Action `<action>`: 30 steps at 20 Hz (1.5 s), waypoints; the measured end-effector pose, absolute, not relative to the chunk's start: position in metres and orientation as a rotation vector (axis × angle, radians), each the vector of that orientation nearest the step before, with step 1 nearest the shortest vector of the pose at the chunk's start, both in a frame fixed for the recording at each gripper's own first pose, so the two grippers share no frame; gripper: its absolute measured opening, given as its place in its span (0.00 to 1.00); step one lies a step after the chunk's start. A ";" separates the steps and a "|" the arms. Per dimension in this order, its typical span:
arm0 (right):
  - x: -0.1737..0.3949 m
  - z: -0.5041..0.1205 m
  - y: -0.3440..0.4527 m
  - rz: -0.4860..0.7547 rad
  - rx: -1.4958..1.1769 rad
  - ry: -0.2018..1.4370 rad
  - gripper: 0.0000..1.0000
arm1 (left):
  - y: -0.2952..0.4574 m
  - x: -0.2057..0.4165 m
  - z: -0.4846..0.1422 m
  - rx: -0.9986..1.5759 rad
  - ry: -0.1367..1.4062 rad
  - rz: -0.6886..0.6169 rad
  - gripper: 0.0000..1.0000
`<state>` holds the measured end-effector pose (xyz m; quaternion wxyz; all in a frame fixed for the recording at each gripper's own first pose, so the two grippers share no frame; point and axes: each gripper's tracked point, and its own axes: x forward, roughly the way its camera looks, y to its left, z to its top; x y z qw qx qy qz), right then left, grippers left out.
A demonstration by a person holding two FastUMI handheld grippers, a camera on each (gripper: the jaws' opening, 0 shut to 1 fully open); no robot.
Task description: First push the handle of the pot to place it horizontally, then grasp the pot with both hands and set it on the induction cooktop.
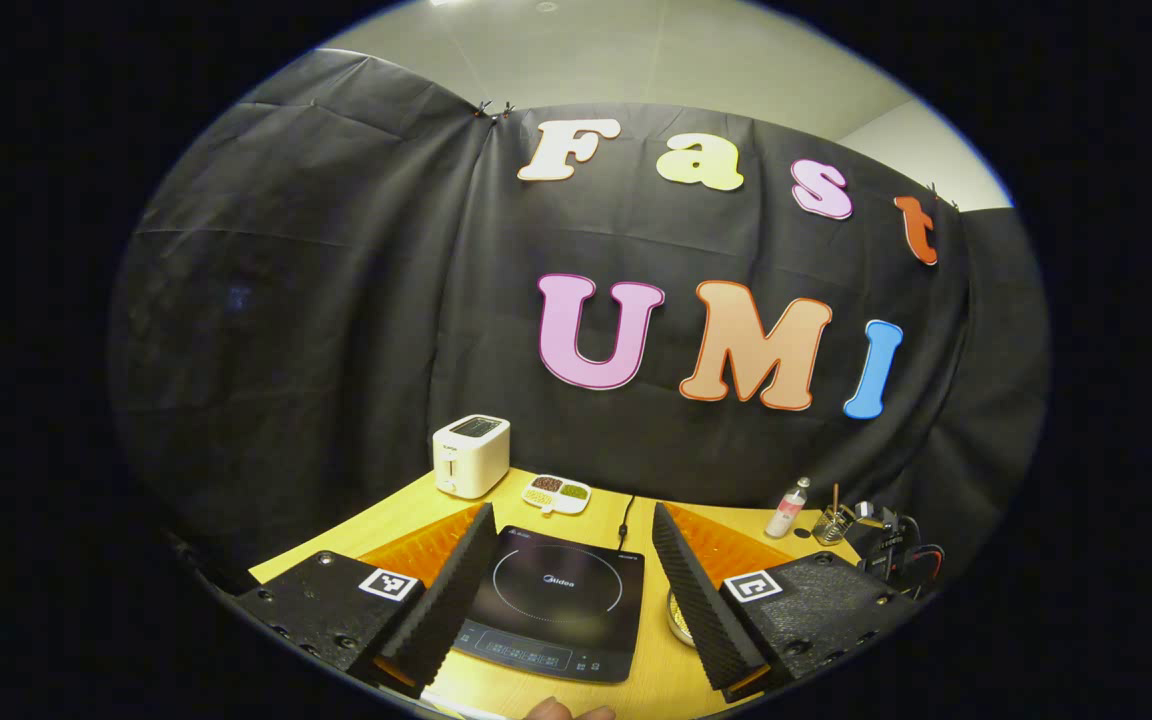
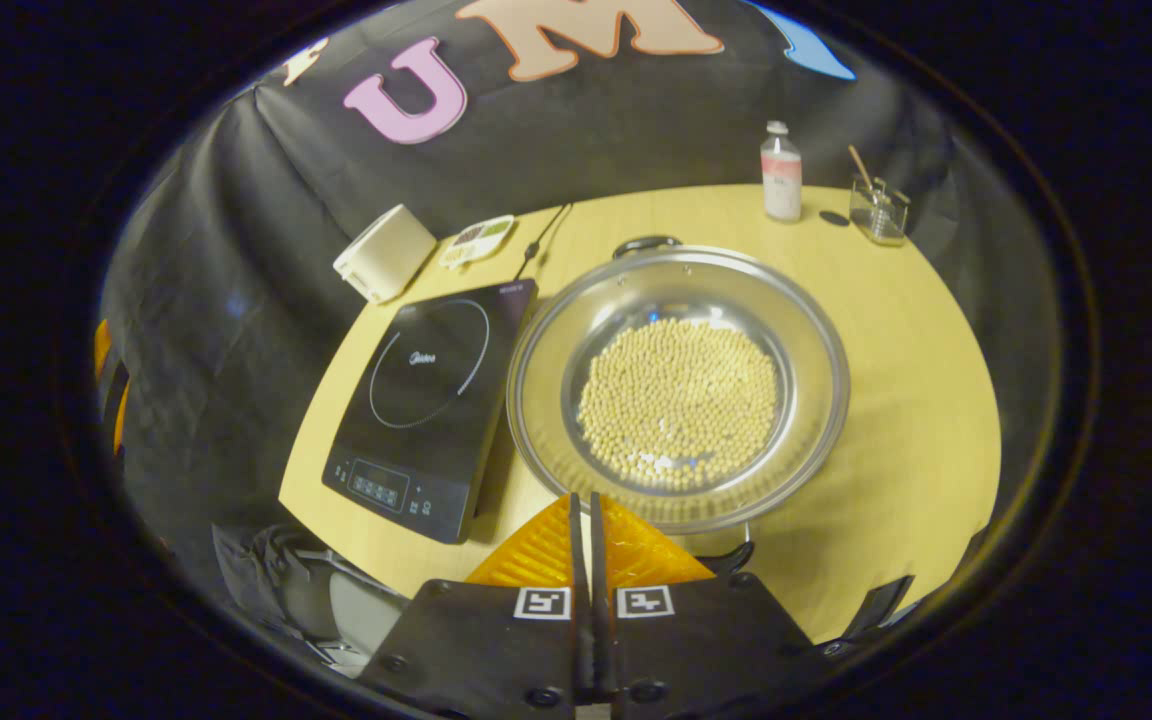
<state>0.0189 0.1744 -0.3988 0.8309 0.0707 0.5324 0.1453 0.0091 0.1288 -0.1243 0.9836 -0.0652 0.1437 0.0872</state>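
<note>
Right gripper view looks down on the pot (image 2: pixel 678 385), a wide steel pan with a layer of pale beans (image 2: pixel 678 402) across its bottom, standing on the yellow table (image 2: pixel 896 340). One dark handle (image 2: pixel 646 243) sits at its far rim, the other (image 2: pixel 731 556) at its near rim, just past the right gripper (image 2: pixel 583 505), whose fingers are clenched together on nothing. The induction cooktop (image 2: pixel 426 400) lies just beside the pot on the left; whether the two touch I cannot tell. Behind the cooktop are a white toaster (image 2: pixel 384 252) and a small divided dish (image 2: pixel 477 240), with the cooktop's cord (image 2: pixel 539 240) running back between them. At the far right edge stand a bottle (image 2: pixel 781 172) and a glass holder (image 2: pixel 877 208).

In the left gripper view, the left gripper (image 1: pixel 573 530) hangs above the cooktop (image 1: pixel 551 600) with fingers released wide. A sliver of the pot (image 1: pixel 678 615) shows beside its right finger (image 1: pixel 701 590), which hides the rest.
</note>
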 end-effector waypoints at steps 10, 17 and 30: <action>-0.006 -0.437 0.176 0.349 0.048 1.259 0.00 | 0.142 -0.001 -0.126 -0.132 0.294 0.248 0.92; 0.005 -0.446 0.166 0.324 0.047 1.275 0.03 | 0.144 -0.003 -0.125 -0.116 0.294 0.259 0.95; 0.025 -0.451 0.083 0.206 0.053 1.285 0.04 | 0.128 0.007 -0.132 -0.122 0.300 0.253 0.96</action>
